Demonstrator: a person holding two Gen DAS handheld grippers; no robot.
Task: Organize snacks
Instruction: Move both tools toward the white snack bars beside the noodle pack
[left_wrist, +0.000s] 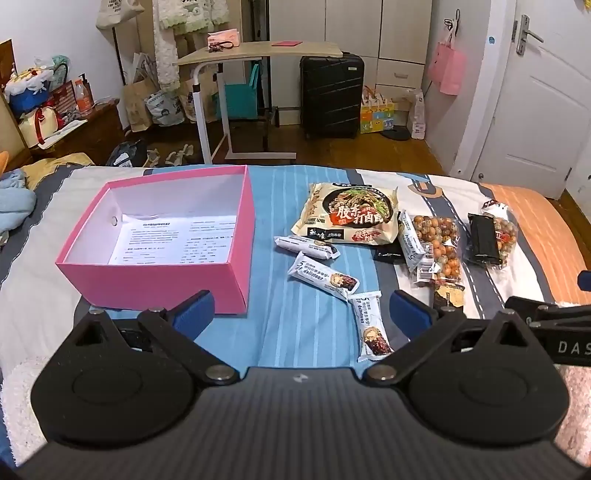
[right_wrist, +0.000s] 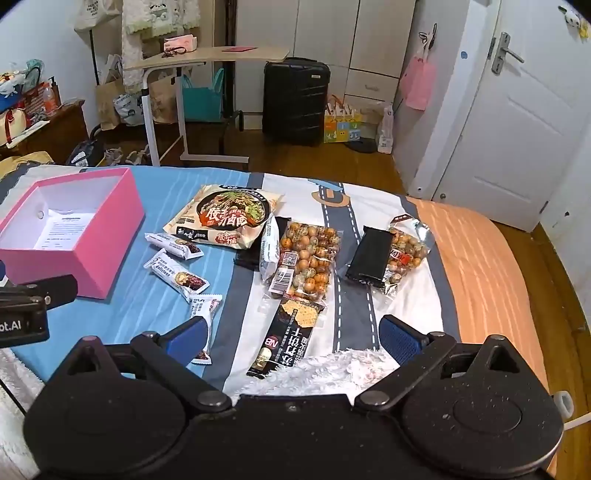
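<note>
A pink open box with a printed sheet inside sits on the bed at the left. Right of it lie a noodle packet, three white snack bars, two bags of coated nuts, a black packet and a black cracker pack. My left gripper is open and empty, above the bed in front of the box and bars. My right gripper is open and empty, over the cracker pack.
The bed has a striped blue and road-print cover. Beyond its far edge stand a rolling side table, a black suitcase, bags on the floor and a white door. A white fluffy blanket lies near my right gripper.
</note>
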